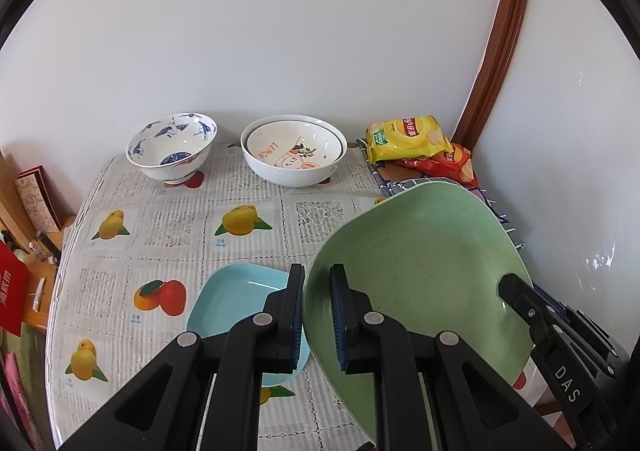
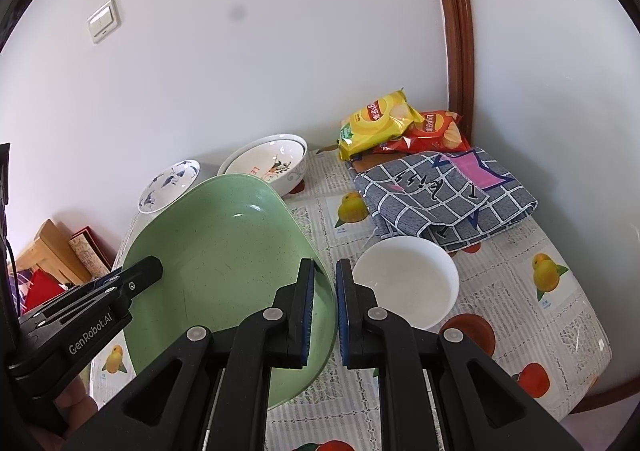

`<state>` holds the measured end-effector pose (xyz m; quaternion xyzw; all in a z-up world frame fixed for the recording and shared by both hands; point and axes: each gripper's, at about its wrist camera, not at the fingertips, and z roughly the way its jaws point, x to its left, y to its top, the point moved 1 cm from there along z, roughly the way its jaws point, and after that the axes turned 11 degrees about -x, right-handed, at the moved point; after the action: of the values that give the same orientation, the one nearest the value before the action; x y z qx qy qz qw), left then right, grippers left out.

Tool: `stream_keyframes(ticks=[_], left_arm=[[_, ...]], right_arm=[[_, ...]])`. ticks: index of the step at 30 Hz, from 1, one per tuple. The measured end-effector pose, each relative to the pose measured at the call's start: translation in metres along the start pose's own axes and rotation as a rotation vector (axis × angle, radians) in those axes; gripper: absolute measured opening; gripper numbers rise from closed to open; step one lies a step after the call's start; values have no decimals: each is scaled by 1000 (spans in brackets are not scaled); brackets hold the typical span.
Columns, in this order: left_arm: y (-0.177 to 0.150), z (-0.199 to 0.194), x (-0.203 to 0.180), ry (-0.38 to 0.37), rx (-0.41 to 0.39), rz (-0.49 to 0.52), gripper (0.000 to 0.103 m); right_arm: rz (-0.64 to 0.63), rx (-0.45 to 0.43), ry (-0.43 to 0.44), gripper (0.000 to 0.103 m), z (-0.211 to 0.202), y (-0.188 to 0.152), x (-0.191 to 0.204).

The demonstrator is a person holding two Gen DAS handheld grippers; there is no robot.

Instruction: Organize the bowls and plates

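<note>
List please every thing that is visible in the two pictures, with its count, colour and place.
green plate: 1, light green, held off the table by both grippers
blue plate: 1, light blue, on the tablecloth, near left
patterned bowl: 1, white and blue, far left by the wall
stacked bowls: 2, white, nested, far middle
white bowl: 1, plain white, near right
chip bags: 2, yellow and red, far right corner
checked cloth: 1, grey, folded, right
tablecloth: 1, fruit print
left gripper: black, shut on the plate's left rim
right gripper: black, shut on the plate's right rim
</note>
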<state>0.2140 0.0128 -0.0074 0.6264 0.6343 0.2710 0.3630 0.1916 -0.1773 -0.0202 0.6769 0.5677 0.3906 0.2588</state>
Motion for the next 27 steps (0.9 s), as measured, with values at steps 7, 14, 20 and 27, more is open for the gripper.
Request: stream_keyframes(ticks=[7, 14, 20, 27], left_arm=[[-1, 4, 7, 4, 5, -9, 13], [-2, 7, 12, 5, 13, -15, 13], [-4, 10, 15, -1, 18, -13, 13], [-5, 14, 26, 7, 23, -20, 13]], right_arm=[[-8, 6, 0, 11, 5, 0, 6], [-14, 15, -4, 11, 9, -3, 13], [-23, 21, -12, 11, 11, -3, 16], [-43, 27, -14, 11, 15, -3, 26]])
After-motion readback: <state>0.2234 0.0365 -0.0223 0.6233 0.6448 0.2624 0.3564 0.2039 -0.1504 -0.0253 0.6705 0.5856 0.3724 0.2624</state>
